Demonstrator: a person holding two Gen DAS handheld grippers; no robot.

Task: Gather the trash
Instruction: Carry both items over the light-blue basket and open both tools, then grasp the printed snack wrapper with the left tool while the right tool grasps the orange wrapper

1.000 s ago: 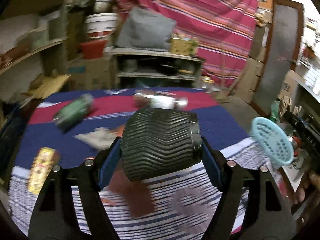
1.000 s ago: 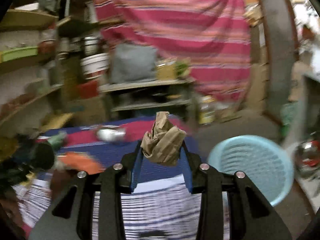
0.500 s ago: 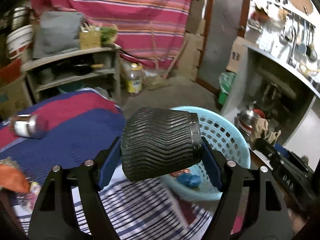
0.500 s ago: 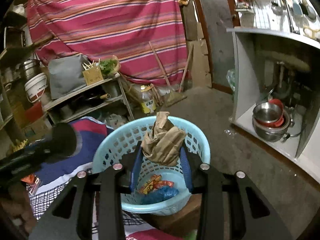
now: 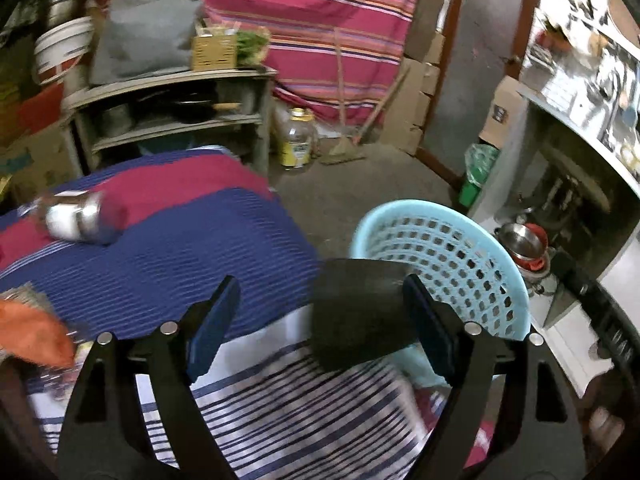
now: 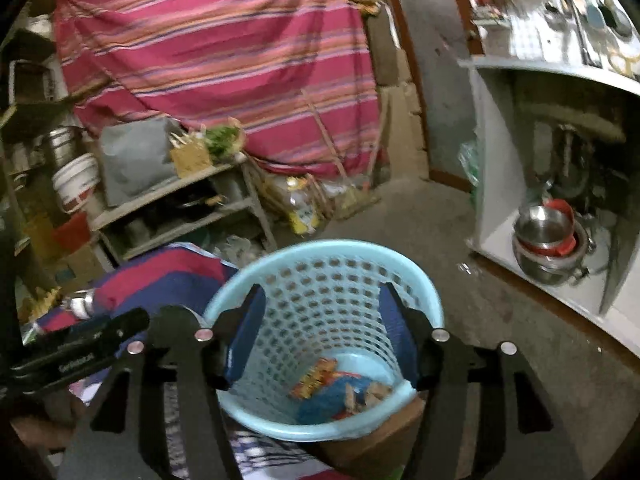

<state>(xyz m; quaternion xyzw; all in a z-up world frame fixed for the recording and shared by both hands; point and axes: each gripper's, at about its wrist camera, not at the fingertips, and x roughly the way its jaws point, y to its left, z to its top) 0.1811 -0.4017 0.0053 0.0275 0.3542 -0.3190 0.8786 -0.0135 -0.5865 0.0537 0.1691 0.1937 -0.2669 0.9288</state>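
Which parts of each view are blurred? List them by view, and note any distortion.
Left wrist view: the black object and the striped cloth below it are motion-smeared, while the blue basket is sharper. Right wrist view: the basket is fairly crisp, the wrappers inside are soft, and fisheye bends the white counter and darkens the corners.

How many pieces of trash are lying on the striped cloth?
2: a silvery can toward the far left of the cloth, and an orange wrapper at the picture's left edge, nearer the camera. More may lie out of frame.
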